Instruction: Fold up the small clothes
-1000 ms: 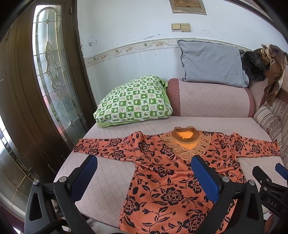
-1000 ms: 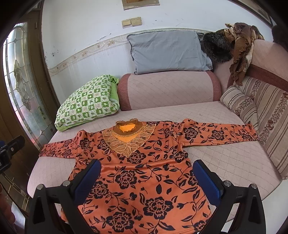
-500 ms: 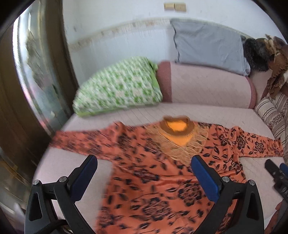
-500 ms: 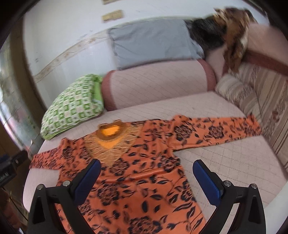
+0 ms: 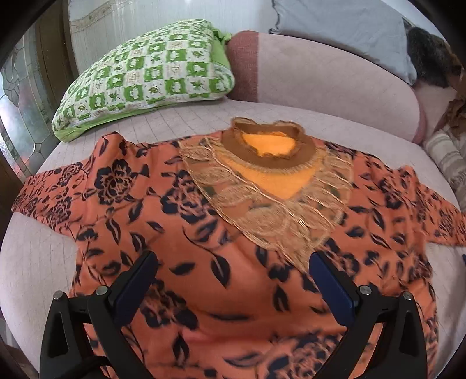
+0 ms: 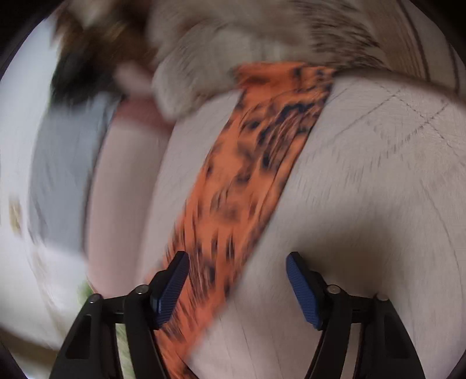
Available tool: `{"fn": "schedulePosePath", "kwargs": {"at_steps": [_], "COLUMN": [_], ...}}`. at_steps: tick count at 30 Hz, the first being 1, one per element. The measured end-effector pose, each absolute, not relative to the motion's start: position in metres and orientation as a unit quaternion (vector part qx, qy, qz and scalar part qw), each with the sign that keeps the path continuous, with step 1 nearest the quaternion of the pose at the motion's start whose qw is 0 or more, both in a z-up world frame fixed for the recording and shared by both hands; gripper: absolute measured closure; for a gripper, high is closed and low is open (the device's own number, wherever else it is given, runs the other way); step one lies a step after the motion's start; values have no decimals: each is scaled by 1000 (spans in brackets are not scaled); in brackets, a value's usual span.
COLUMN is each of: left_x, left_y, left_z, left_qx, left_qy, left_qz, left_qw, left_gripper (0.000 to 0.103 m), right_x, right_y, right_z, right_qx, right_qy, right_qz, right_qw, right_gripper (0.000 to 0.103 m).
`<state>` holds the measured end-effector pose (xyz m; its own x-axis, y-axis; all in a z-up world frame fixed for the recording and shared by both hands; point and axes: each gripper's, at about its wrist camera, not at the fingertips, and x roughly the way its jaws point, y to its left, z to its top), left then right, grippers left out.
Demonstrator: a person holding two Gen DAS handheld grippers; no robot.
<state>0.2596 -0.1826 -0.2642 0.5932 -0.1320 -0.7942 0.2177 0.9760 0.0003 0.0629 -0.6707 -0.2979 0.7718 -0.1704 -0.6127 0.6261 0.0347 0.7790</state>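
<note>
An orange top with dark floral print (image 5: 204,233) lies flat on the pink quilted sofa seat (image 5: 35,262), sleeves spread, with a brown collar and beige fringe (image 5: 271,163). My left gripper (image 5: 233,280) is open, low over the chest below the fringe. In the blurred right wrist view, one sleeve (image 6: 247,175) runs diagonally across the seat. My right gripper (image 6: 237,280) is open just above that sleeve, its left finger (image 6: 171,285) over the cloth.
A green checked pillow (image 5: 145,75) lies at the back left against a pink bolster (image 5: 320,84). A grey pillow (image 5: 343,26) leans behind it. A striped cushion (image 5: 448,157) and dark clothes (image 5: 428,55) are at the right. A glass door (image 5: 17,102) stands left.
Both grippers have moved forward and down toward the top. The right gripper has swung right to the sleeve, and its view is now motion-blurred.
</note>
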Motion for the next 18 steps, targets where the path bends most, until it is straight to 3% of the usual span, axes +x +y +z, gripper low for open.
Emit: {"fn": "schedulePosePath", "kwargs": {"at_steps": [7, 8, 9, 11, 14, 18], "left_x": [285, 287, 288, 289, 291, 296], "left_y": [-167, -167, -168, -168, -162, -144], "left_z": [-275, -277, -277, -277, -271, -259], "left_qx": [31, 34, 36, 44, 48, 35], "left_qy": [451, 451, 451, 445, 428, 414], "left_qz": [-71, -67, -65, -60, -46, -21], "left_qw": [889, 889, 890, 893, 901, 910], "left_gripper": [0, 0, 0, 0, 0, 0], "right_x": [90, 96, 102, 107, 105, 132], "right_y": [-734, -740, -745, -756, -752, -712], "right_z": [-304, -303, -302, -311, -306, -257], "right_qx": [626, 611, 600, 600, 613, 561], "right_qy": [153, 157, 162, 168, 135, 125], "right_qz": [-356, -365, -372, -373, -350, -284], "right_qw": [677, 685, 690, 688, 695, 767], "right_gripper": [35, 48, 76, 95, 97, 97]}}
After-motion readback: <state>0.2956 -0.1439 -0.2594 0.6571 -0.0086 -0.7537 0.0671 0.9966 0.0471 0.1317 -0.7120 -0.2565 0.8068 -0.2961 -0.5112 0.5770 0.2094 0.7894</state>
